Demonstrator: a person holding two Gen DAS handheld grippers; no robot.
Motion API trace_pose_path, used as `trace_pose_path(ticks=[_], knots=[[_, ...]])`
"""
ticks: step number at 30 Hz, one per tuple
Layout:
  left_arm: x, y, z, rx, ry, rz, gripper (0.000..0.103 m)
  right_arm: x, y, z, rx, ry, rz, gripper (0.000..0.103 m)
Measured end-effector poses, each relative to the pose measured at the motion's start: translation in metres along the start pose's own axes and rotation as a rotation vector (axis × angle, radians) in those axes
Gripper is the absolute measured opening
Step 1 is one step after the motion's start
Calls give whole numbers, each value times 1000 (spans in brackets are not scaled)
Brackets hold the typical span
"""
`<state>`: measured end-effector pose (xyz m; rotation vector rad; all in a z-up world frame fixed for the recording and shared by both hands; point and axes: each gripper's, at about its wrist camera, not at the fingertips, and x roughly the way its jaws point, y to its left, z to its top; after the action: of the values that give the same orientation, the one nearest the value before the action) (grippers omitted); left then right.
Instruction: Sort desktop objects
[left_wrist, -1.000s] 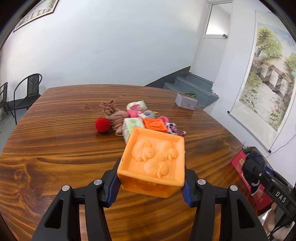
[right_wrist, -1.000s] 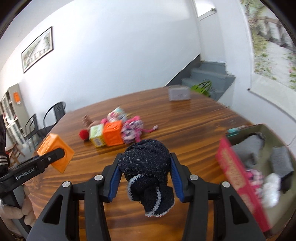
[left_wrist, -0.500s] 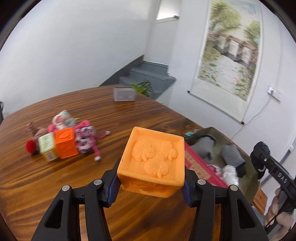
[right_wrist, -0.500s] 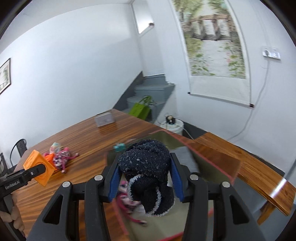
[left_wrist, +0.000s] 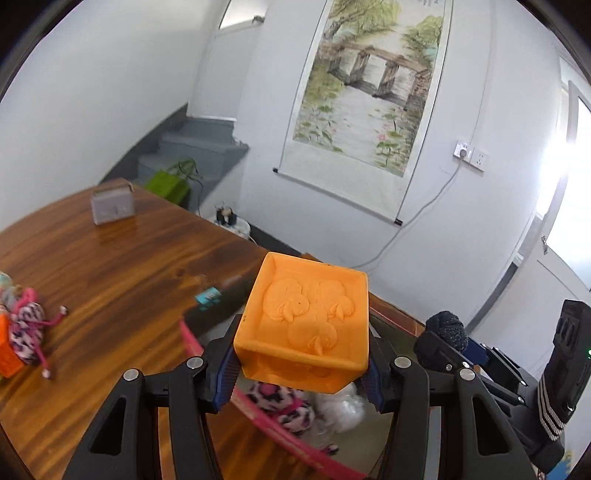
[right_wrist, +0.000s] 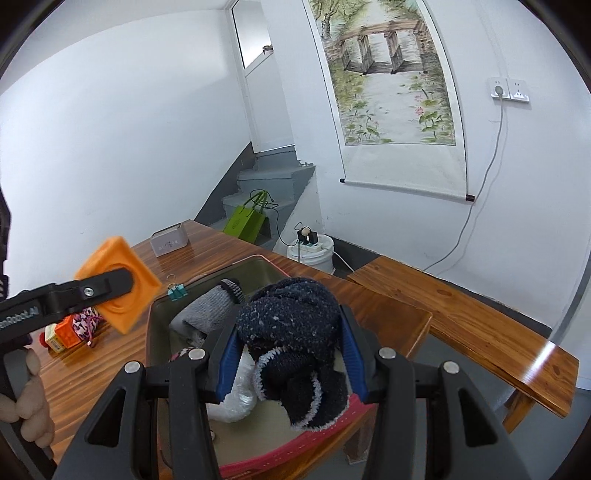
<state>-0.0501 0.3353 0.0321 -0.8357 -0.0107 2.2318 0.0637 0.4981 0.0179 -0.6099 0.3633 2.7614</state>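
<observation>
Hovering over the storage box (right_wrist: 258, 456): right hand-held gripper (right_wrist: 290, 354) clamping a navy sock ball (right_wrist: 295, 332); left hand-held gripper (left_wrist: 301, 363) clamping an orange embossed block (left_wrist: 306, 314).

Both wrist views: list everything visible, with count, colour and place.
Orange block: 1, held in left tool.
Dark sock ball: 1, navy, held in right tool above bin.
Bin: 1, pink rim, at table edge.
Grey sock: 1, inside bin.
White bundle: 1, inside bin.
Binder clip: 1, teal, on bin rim.
Toy pile: several, mixed colours, on table.
Grey box: 1, far on table.
Table: 1, brown wood.
Left tool: black, shut.
Right tool: black, shut.
</observation>
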Motion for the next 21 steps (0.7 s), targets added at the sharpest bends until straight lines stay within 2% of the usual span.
trace_pose_path(ticks=[2,4,6,7,13,21], knots=[[12,-8,3,8,14,-35,57,2,0,0,0,5,1,53],[19,-13,5,14,24,-60,63,5,-1,0,5,13,3,57],[15,-12,4,7,8,-58,83,7,-3,0,19,12,3,66],[11,-10,4,1,-8,-52,84,7,-4,0,26,8,-2,67],[-16,14,5,-30,-55,4,85,7,0,2,53,3,-5,68],[-64,82,-16,-142,-100,165,85,2,39,7,27,-25,79,71]])
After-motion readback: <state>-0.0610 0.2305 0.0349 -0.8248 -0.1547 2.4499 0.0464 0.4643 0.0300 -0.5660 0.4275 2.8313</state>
